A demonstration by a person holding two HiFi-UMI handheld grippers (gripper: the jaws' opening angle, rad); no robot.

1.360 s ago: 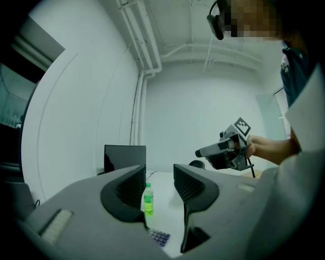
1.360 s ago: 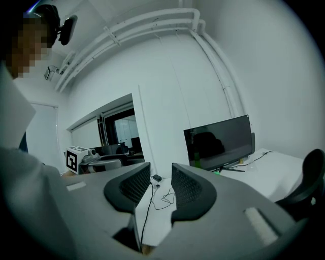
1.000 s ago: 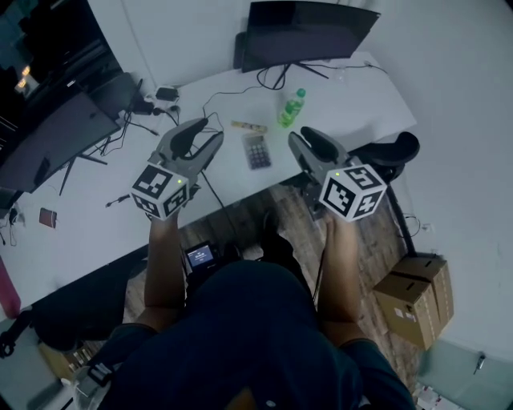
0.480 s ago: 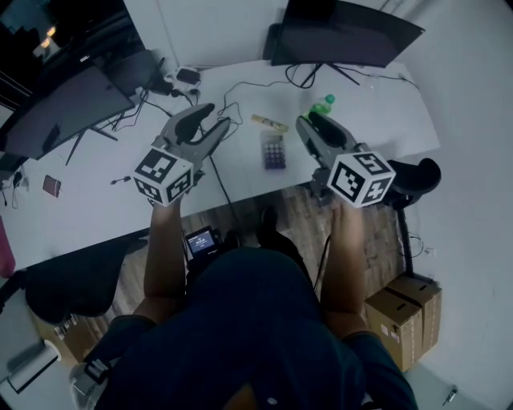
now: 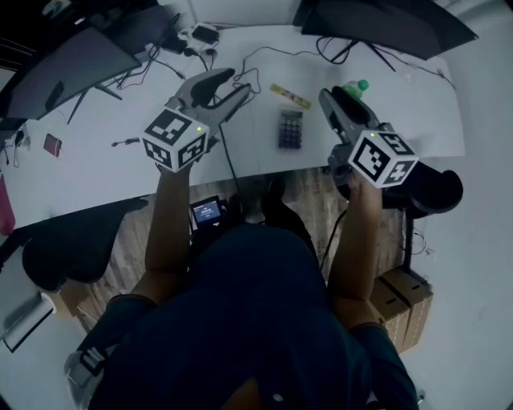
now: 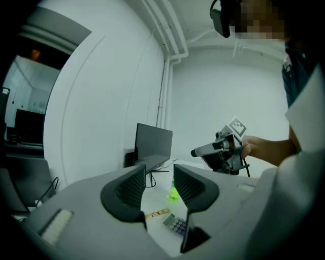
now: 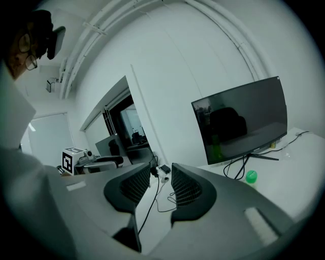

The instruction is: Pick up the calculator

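Note:
The calculator (image 5: 290,128), a small dark slab with rows of keys, lies flat on the white desk (image 5: 104,172) near its front edge. In the head view, my left gripper (image 5: 232,86) hovers to its left and my right gripper (image 5: 338,96) to its right, both apart from it. The left gripper view shows the calculator (image 6: 175,223) low down, beyond my left gripper (image 6: 160,185), whose jaws stand apart with nothing between them. My right gripper (image 7: 161,188) also shows a gap with only desk and cables behind it.
A green bottle (image 5: 357,86) stands by the right gripper and a yellow strip (image 5: 290,96) lies behind the calculator. Monitors (image 5: 385,20) and cables (image 5: 264,56) fill the desk's back. A black chair (image 5: 437,188) and cardboard boxes (image 5: 401,296) are at the right.
Both grippers have moved forward and down over the desk's front edge. They now flank the calculator more closely. Jaw gaps look the same.

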